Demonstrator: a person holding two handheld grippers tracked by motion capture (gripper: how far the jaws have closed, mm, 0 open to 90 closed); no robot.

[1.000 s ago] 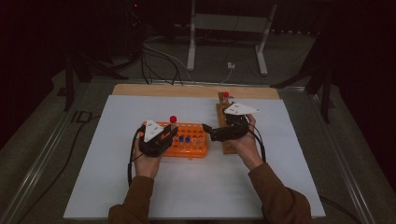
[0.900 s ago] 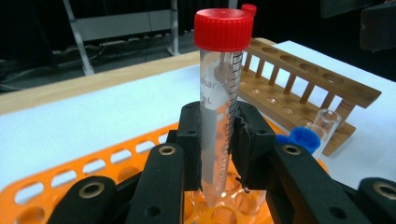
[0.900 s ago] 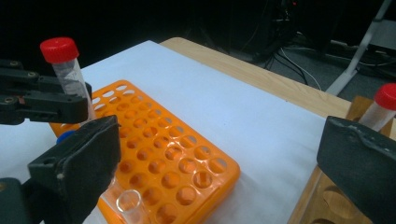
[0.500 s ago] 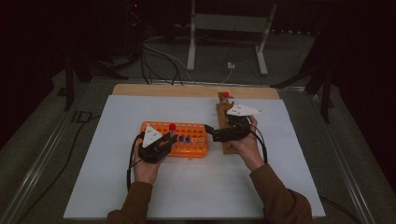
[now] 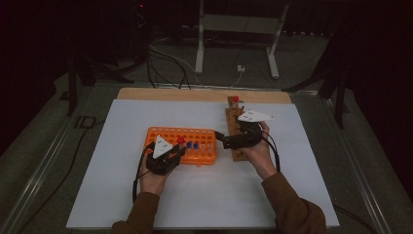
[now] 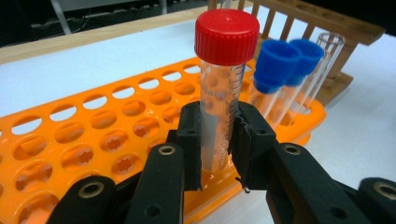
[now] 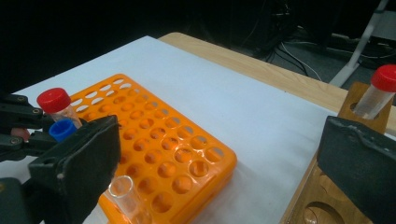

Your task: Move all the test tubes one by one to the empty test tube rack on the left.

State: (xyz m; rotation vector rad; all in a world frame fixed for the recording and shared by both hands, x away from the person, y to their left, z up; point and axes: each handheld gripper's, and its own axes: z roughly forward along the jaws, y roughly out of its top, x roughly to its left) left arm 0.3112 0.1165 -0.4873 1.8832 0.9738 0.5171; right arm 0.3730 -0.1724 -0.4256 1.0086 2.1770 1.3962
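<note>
Currently: left gripper [image 5: 179,147] seating a red-capped tube [image 6: 223,88] in the orange rack [image 5: 165,135].

Left fingers [image 6: 192,140] are clamped on the tube's lower body, holding it upright over a front-row hole beside two blue-capped tubes [image 6: 280,74], apparently so it drops in straight. Right gripper [image 5: 220,138] hovers between the rack and the wooden stand [image 5: 234,122] on the desk [image 5: 122,117], fingers spread wide and holding nothing, probably waiting its turn.
</note>
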